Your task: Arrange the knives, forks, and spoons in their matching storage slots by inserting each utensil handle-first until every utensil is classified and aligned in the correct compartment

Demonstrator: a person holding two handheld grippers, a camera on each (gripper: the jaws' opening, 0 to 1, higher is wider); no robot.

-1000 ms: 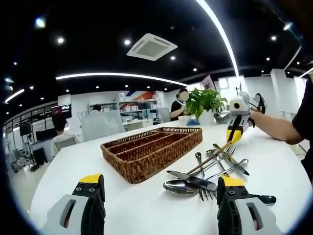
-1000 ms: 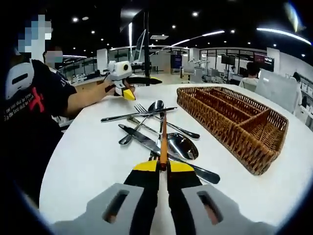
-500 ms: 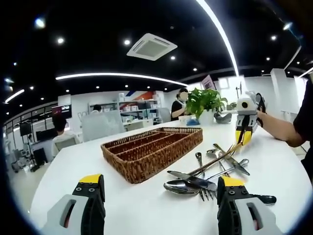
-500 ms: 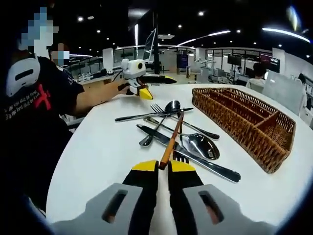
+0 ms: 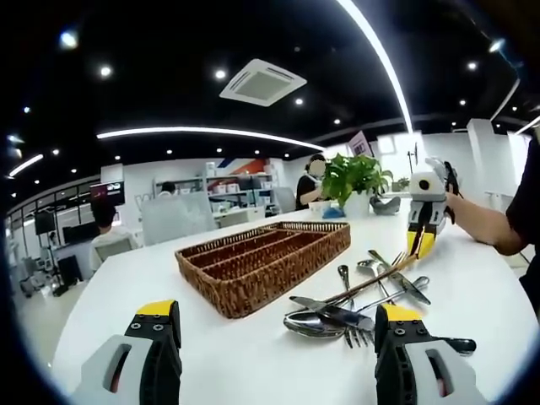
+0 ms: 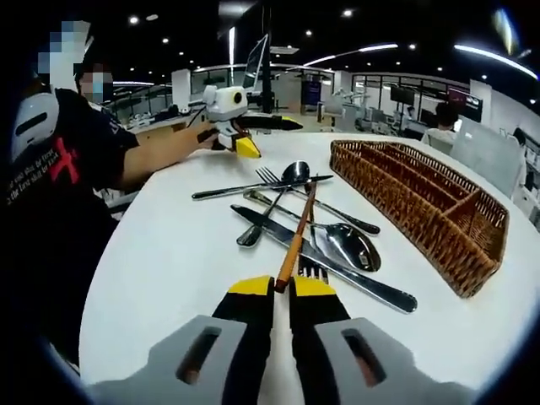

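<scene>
Wood-handled utensil (image 6: 297,239) has tilted up off the pile since a second ago, pinched in right gripper (image 6: 282,291); left gripper (image 5: 274,325) spread, idle; wicker tray (image 6: 422,202) slots unfilled, remaining cutlery (image 6: 287,211) unsorted on worktop (image 6: 169,261).

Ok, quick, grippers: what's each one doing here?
Left gripper: open, holding nothing.
Right gripper: shut on the wooden-handled utensil.

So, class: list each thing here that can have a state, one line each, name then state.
Right gripper: shut on the wooden-handled utensil.
Wooden-handled utensil: gripped at one end, angled over the pile.
Left gripper: open, holding nothing.
Wicker tray: compartments look empty.
Cutlery pile: loose, crisscrossed on the table.
</scene>
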